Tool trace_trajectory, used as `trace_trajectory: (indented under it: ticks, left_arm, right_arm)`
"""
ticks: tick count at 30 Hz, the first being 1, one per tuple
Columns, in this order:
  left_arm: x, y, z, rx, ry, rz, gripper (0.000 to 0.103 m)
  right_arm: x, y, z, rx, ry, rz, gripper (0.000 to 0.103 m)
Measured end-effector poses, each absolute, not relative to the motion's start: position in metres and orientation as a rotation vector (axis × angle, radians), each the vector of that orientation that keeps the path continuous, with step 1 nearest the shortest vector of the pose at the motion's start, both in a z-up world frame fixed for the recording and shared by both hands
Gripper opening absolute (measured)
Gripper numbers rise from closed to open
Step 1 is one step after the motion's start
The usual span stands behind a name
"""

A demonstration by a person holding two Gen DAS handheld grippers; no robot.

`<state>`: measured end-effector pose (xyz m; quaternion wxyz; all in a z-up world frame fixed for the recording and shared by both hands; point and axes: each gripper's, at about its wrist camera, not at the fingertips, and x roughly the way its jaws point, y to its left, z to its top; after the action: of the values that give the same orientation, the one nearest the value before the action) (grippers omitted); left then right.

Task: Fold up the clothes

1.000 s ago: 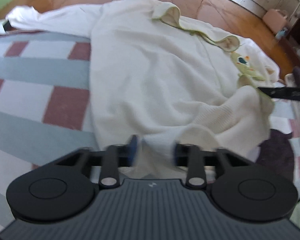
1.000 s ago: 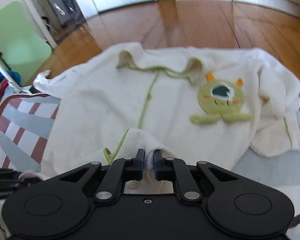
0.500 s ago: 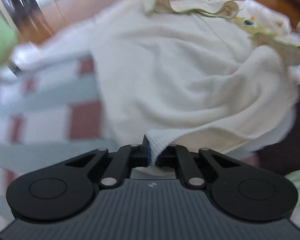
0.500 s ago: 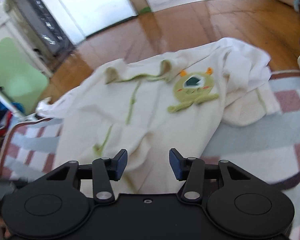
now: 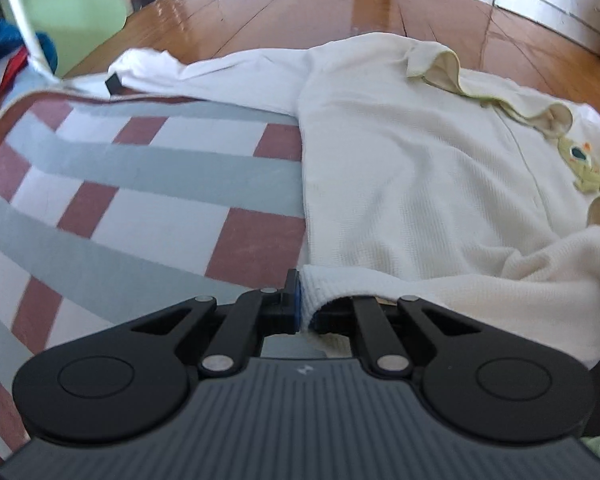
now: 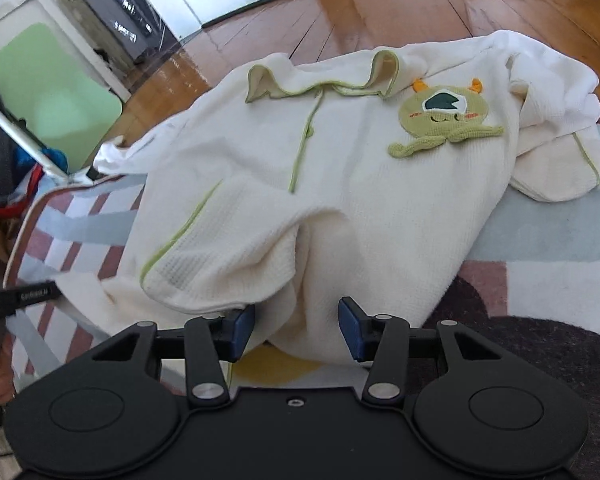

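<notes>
Left wrist view: the left gripper [image 5: 306, 312] is clamped tight on the near hem of the cream garment [image 5: 412, 184], which spreads ahead and to its right over the checked blanket [image 5: 140, 200]. The waffle knit looks soft, light and floppy, so a pinch at hem corners or seams should carry it best. Right wrist view: the right gripper [image 6: 296, 330] has its jaws apart, hem fabric lying loose between them, the garment [image 6: 340, 184] stretching straight ahead with its green monster patch [image 6: 444, 118] up to the right. Far left, small lettering on the other gripper's arm is too blurred to read.
</notes>
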<state>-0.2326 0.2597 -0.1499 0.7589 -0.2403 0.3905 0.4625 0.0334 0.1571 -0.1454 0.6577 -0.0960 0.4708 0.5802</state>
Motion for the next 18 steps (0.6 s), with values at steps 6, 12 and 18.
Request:
trace_trajectory:
  ticks: [6,12,18]
  left_arm:
    - [-0.215,0.238,-0.143,-0.298,0.881,1.012,0.006]
    - [-0.232,0.230,-0.119,-0.364,0.705,0.950,0.007]
    - [-0.234,0.216,-0.108,-0.356,0.674,0.899,0.005]
  right_arm:
    - [0.017,0.158,-0.133,-0.360,0.886,1.310,0.004]
    - [0.006,0.103,-0.061,-0.390,0.702,1.214,0.002]
    - [-0.005,0.055,-0.052,-0.450,0.811,1.322,0.002]
